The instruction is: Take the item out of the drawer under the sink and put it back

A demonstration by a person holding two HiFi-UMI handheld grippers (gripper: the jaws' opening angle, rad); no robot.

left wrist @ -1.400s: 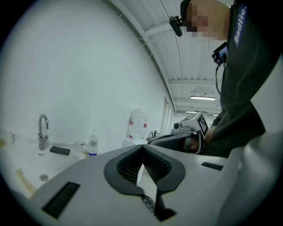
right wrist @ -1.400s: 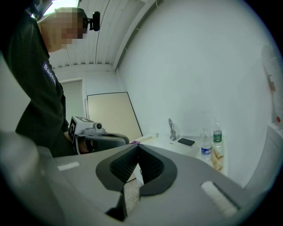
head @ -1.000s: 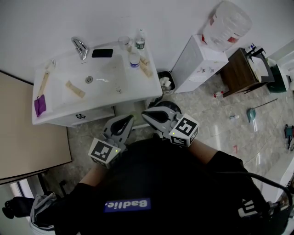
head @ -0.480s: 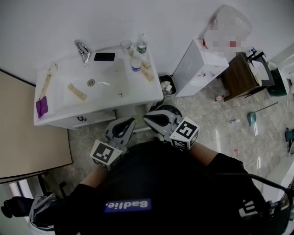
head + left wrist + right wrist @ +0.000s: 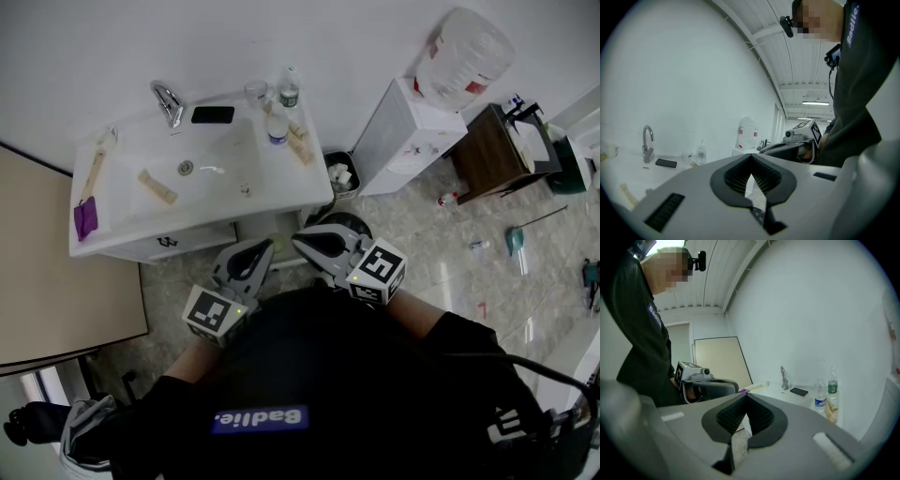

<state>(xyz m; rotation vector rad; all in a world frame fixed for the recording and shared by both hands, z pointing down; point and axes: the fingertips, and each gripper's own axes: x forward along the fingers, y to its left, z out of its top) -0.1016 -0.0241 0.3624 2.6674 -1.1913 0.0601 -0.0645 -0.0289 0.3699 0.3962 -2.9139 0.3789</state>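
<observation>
The white sink cabinet (image 5: pixel 202 202) stands ahead, and its drawer front (image 5: pixel 178 241) under the basin is closed. Whatever is inside is hidden. My left gripper (image 5: pixel 262 247) is held at waist height just short of the cabinet's front edge. Its jaws are shut with nothing between them (image 5: pixel 751 157). My right gripper (image 5: pixel 299 237) is beside it, pointing at the cabinet's right corner, also shut and empty (image 5: pixel 746 397). Each gripper shows in the other's view.
On the sink top are a faucet (image 5: pixel 166 98), a phone (image 5: pixel 213 115), bottles (image 5: pixel 275 127), a purple item (image 5: pixel 83 217) and beige sticks. A bin (image 5: pixel 339 173), a water dispenser (image 5: pixel 412 127) and a wooden table (image 5: pixel 489 148) stand to the right. A beige panel (image 5: pixel 66 291) is on the left.
The head view has shifted slightly. Both grippers stay in the same place, shut.
</observation>
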